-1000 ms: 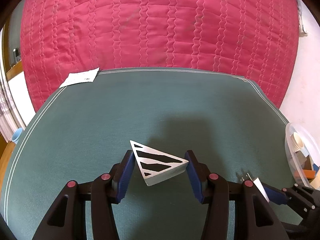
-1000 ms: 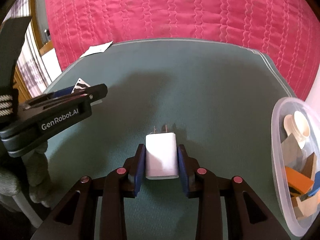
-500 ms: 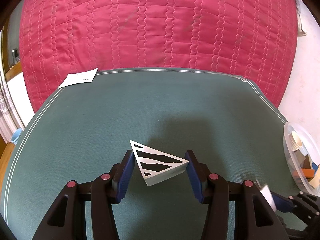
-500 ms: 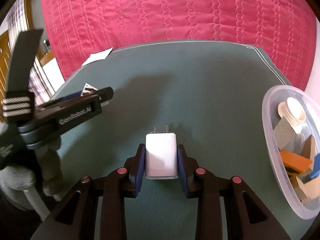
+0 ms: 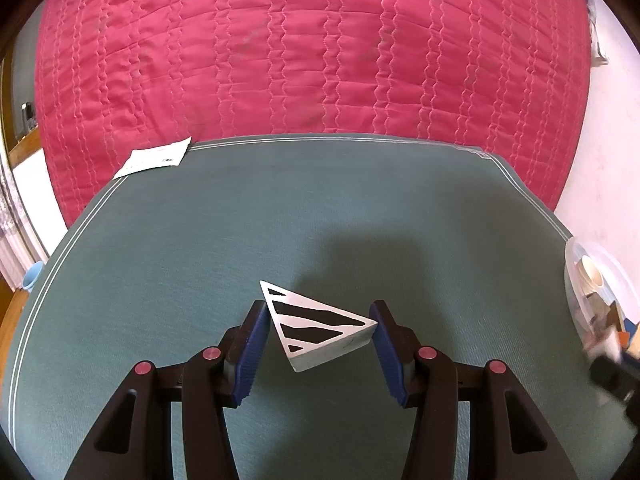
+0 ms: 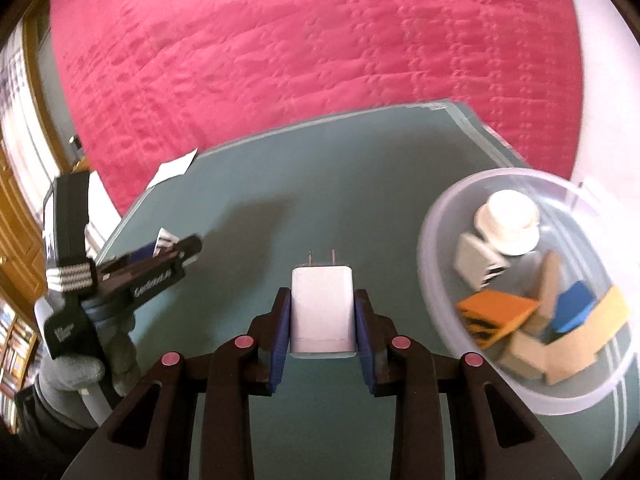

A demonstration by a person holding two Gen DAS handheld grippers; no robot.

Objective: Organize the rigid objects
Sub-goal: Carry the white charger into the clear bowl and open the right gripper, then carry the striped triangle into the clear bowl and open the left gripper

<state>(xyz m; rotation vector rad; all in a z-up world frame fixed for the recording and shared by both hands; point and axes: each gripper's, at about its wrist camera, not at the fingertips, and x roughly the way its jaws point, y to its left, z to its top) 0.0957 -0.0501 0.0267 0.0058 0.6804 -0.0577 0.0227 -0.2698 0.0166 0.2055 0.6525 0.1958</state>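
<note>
Over the green desk (image 5: 280, 220), right tool (image 6: 320, 312) pinches a white charger (image 6: 322, 312) by its flat sides, prongs forward, near the clear bin (image 6: 440, 216) of blocks, likely its destination. Left tool (image 5: 318, 330) clamps a striped triangular block (image 5: 316, 326), corner and edge braced, held aloft.

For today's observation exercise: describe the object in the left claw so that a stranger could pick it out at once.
Start at the green mat before the red quilt. Near its front, the left claw grips a white triangular block. Alone here, it bears black stripes.
</note>
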